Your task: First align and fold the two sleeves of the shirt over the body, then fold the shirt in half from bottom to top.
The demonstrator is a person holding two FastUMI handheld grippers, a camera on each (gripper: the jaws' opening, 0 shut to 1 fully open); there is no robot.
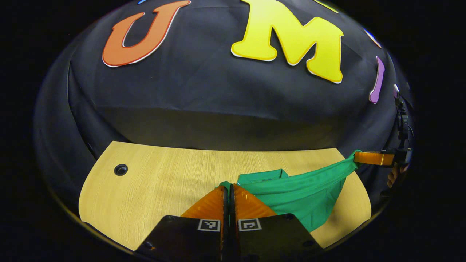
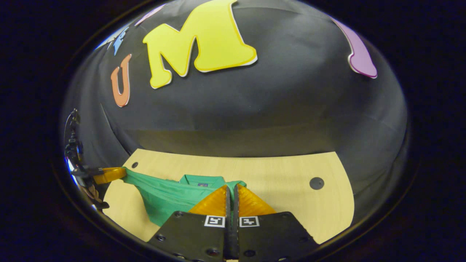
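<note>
A green shirt hangs stretched between both grippers above the wooden table, its middle sagging down onto the wood. In the left gripper view my left gripper is shut on one end of the cloth, and the right gripper pinches the other end at the far right. In the right gripper view my right gripper is shut on the shirt near its collar. There the left gripper holds the far end at the left edge.
The table has a dark round cable hole near its far left corner, and another hole at the right in the right gripper view. The black cloth wall rises just behind the table. A hand holds the far gripper.
</note>
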